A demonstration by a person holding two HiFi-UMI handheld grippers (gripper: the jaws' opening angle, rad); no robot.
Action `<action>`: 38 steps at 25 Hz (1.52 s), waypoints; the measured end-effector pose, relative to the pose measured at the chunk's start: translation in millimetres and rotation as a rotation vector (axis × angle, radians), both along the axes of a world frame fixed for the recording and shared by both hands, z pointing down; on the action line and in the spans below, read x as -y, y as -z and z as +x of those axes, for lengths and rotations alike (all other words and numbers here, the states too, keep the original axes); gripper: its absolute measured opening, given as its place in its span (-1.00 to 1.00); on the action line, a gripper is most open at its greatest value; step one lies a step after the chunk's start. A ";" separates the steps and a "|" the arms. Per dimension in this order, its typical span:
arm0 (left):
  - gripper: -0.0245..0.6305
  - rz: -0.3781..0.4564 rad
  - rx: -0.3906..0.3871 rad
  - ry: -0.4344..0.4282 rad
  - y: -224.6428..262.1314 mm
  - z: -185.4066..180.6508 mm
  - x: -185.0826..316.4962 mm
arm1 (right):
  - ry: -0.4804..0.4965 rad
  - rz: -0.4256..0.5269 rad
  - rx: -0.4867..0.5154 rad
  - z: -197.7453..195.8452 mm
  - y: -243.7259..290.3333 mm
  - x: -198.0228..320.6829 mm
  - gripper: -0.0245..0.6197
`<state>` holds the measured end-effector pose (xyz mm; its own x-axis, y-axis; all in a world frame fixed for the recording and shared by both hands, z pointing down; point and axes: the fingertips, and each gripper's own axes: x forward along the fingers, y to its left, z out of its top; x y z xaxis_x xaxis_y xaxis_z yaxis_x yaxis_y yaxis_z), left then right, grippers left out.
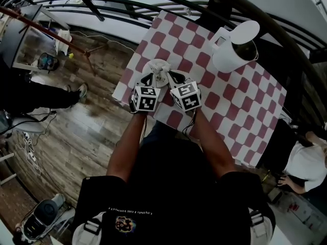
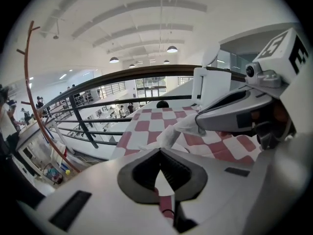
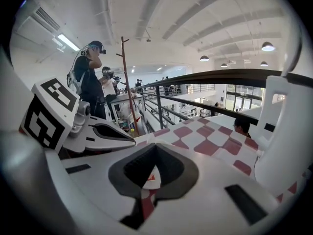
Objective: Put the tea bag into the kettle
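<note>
— What is the setting?
— A surface point(image 1: 230, 111) under a red-and-white checked cloth, beside a dark curved railing point(image 1: 153, 9), with a wooden floor point(image 1: 76, 131) lower down on the left.
— What is the left hand-held gripper doing?
— The left hand-held gripper point(image 1: 153, 77) has its jaws together, pinched on one end of the tea bag point(image 1: 162, 74), a crumpled piece of white paper.
— And the right one?
— The right hand-held gripper point(image 1: 171, 76) is also pressed closed, clamped on the other end of the same tea bag. The two tips nearly meet, with the bag between them.
— Where is that on the surface?
— Near its left edge, over a small white plate point(image 1: 153, 64). I cannot tell whether the bag touches the plate.
— And the kettle?
— The white kettle point(image 1: 232, 50) stands upright toward the far right of the cloth, well apart from both tips. Its lid point(image 1: 245, 32) is tipped up and the mouth is open. The tea bag is not in it.
— Anyone nearby?
— A person point(image 1: 306, 162) in a white top, beyond the surface's right corner.
</note>
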<state>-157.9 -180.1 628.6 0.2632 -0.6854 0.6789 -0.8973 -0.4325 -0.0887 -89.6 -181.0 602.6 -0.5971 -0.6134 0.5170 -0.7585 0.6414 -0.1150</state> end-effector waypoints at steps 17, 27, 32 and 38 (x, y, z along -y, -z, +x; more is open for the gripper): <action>-0.76 0.039 0.111 -0.169 8.0 27.1 7.1 | 0.112 0.003 0.025 -5.9 12.4 -19.9 -0.88; -0.92 0.013 0.113 -0.102 0.5 17.3 8.1 | 0.057 0.072 0.038 12.5 31.2 -12.6 -0.88; -0.90 0.017 0.104 -0.120 4.4 21.1 6.2 | 0.039 0.068 0.038 15.0 31.8 -10.2 -0.88; -0.76 0.014 0.072 -0.115 8.0 21.4 3.8 | 0.037 0.063 0.037 13.6 29.6 -12.2 -0.88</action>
<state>-136.5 -183.9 620.6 0.2914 -0.6629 0.6897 -0.8329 -0.5305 -0.1579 -76.0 -168.7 573.0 -0.6378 -0.6211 0.4555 -0.7302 0.6758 -0.1009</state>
